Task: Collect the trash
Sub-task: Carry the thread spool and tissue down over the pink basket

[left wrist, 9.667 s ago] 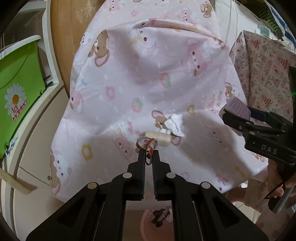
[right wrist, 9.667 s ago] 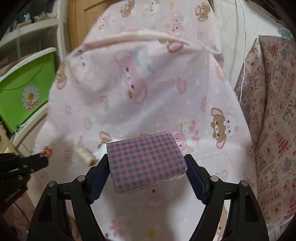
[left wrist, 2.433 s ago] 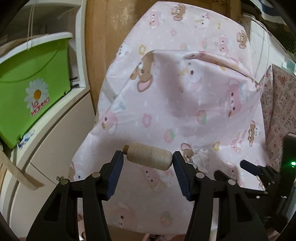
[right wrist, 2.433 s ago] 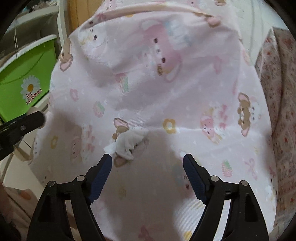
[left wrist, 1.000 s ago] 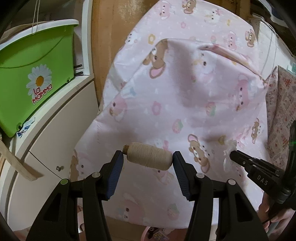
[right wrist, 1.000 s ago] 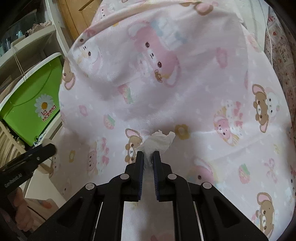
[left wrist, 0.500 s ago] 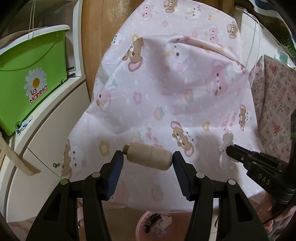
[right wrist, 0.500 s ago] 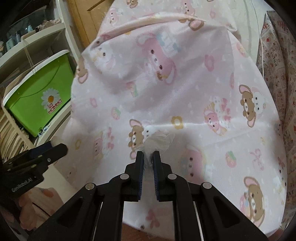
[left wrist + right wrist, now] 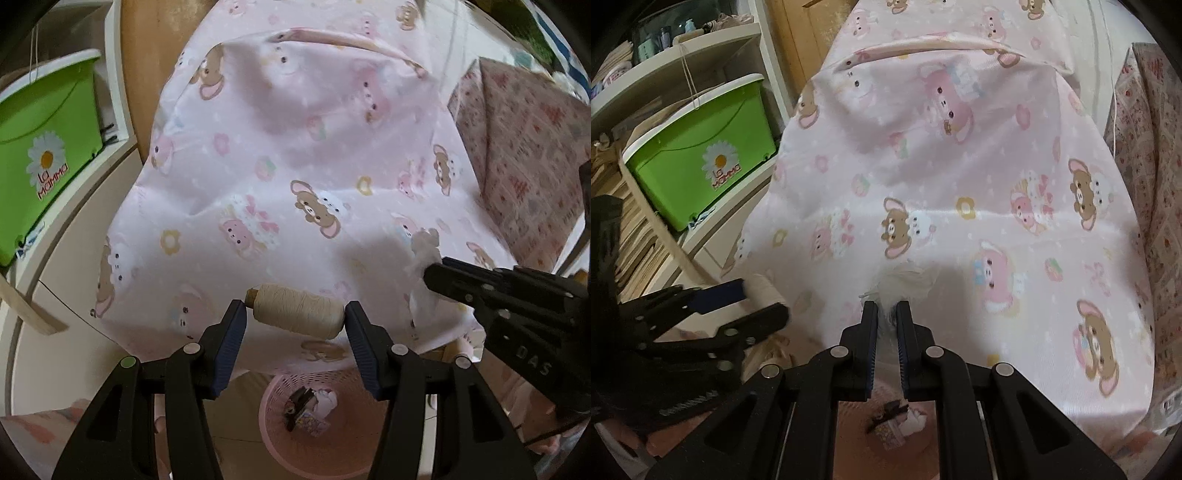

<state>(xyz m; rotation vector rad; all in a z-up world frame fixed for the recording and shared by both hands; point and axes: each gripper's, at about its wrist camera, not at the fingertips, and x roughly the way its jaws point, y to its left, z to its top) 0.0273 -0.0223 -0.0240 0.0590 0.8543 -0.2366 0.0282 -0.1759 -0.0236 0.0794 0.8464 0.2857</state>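
Pink cartoon-print tabletop (image 9: 295,155); pink mesh bin (image 9: 332,417) at 6 o'clock. Left claw (image 9: 295,314) grasps cream thread spool (image 9: 295,308) endwise; right claw (image 9: 886,306) clenches white crumpled tissue (image 9: 905,282).

My left gripper's (image 9: 293,314) near finger hides part of the pink basket (image 9: 275,443) on the floor, and what lies in it (image 9: 308,406) is too small to name. My right gripper (image 9: 886,314) covers the lower half of the white tissue wad (image 9: 905,282), which is blurred. The pink cloth (image 9: 295,147) hides whatever carries it. The green bin (image 9: 44,155) is cut off at the left edge. The shelf items (image 9: 665,33) far left are too dim to tell.
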